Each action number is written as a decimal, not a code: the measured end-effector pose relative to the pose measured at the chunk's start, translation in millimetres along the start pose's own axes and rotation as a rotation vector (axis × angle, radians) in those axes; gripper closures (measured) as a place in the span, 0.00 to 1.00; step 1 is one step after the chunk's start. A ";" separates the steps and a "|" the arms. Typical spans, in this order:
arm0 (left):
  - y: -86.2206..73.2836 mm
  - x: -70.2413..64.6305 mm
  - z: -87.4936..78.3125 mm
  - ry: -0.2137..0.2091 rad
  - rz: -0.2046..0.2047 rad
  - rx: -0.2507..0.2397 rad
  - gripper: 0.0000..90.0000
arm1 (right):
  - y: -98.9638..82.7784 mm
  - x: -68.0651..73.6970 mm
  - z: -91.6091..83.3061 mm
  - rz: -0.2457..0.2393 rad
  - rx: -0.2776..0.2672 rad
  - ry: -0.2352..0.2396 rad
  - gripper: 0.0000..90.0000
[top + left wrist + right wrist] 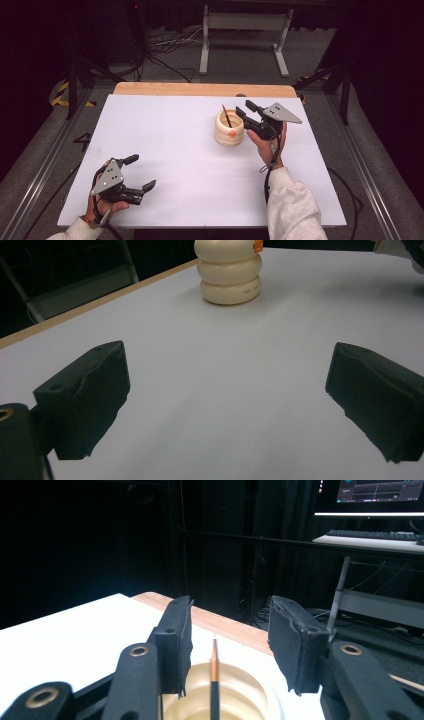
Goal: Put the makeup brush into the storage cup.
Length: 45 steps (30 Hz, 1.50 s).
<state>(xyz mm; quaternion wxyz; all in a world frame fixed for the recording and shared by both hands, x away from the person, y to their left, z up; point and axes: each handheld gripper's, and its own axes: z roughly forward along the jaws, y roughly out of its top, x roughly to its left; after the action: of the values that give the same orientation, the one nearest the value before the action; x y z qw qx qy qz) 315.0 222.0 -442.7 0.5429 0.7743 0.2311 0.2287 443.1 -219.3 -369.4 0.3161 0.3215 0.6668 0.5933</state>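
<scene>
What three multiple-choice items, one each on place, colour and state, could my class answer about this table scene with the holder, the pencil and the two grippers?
1. Where does the pencil stand?
A. flat on the table
B. inside the cream holder
C. in the left gripper

2. What colour is the small knob on the holder's side?
A. orange
B. blue
C. green

3. How do the right gripper's jaws stand around the pencil?
A. clamped on it
B. apart, not pressing on it
C. far away across the table

Answers: 1 B, since the high view shows the pencil leaning out of the holder's mouth. 2 A, since an orange spot sits on the holder's wall. 3 B, since the right gripper view shows a gap on each side of the pencil tip.
</scene>
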 end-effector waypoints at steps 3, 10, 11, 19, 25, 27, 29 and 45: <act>0.1 -0.1 -0.1 0.003 0.000 0.001 0.05 | 2.7 1.2 -2.2 -0.025 0.000 -0.011 0.54; 0.1 0.0 -0.1 0.002 -0.001 0.001 0.06 | 8.1 5.7 -6.4 -0.076 0.002 -0.017 0.49; 0.1 0.0 -0.2 0.001 -0.001 0.000 0.06 | 8.6 5.9 -7.3 -0.081 0.002 -0.020 0.49; -0.1 0.4 0.0 0.002 -0.002 0.002 0.06 | 13.6 8.2 -13.7 -0.113 -0.009 -0.043 0.41; -0.1 0.4 -0.1 0.003 -0.002 0.002 0.06 | 15.0 8.4 -17.3 -0.118 -0.026 -0.039 0.34; 0.1 0.6 -0.4 0.001 -0.002 0.004 0.06 | 15.6 9.7 -18.9 -0.123 -0.027 -0.053 0.30; 0.0 0.4 0.0 0.004 0.001 0.004 0.06 | 15.8 10.4 -20.0 -0.135 -0.022 -0.065 0.26; -0.2 0.7 0.3 0.012 0.005 0.010 0.06 | 14.4 6.8 -29.3 -0.145 -0.002 -0.151 0.06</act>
<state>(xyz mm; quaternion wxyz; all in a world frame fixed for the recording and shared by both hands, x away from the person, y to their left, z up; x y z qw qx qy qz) 315.8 222.2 -442.9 0.5370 0.7763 0.2334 0.2334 416.2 -229.8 -352.5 0.4080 0.3160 0.6618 0.5438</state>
